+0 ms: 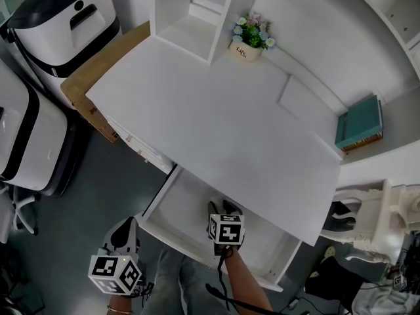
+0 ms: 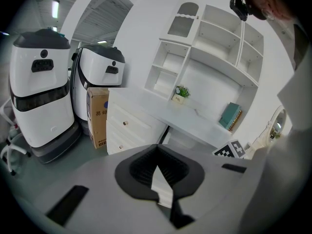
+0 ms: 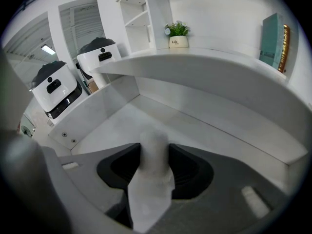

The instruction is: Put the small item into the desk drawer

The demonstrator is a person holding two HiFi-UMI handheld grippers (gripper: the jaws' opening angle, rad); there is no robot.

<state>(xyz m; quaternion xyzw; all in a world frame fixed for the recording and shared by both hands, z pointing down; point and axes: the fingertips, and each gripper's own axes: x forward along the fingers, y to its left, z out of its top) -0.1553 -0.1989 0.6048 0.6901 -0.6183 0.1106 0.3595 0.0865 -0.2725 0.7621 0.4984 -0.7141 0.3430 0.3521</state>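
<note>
The white desk drawer [image 1: 174,231] stands pulled open under the desk top; its bare floor [image 3: 146,116] fills the right gripper view. My right gripper [image 1: 223,210] hangs inside the drawer, shut on a small white rounded item [image 3: 153,150] that sticks up between the jaws. My left gripper [image 1: 125,236] is lower left of the drawer, out over the floor, jaws closed together with nothing in them; in the left gripper view its tips [image 2: 157,165] aim toward the desk.
A flower pot [image 1: 249,41], a teal book [image 1: 359,125] and a shelf unit [image 1: 190,12] stand on the white desk top [image 1: 216,123]. Two white machines [image 1: 62,21] and a cardboard box [image 2: 97,116] stand left. A white chair [image 1: 374,215] is at right.
</note>
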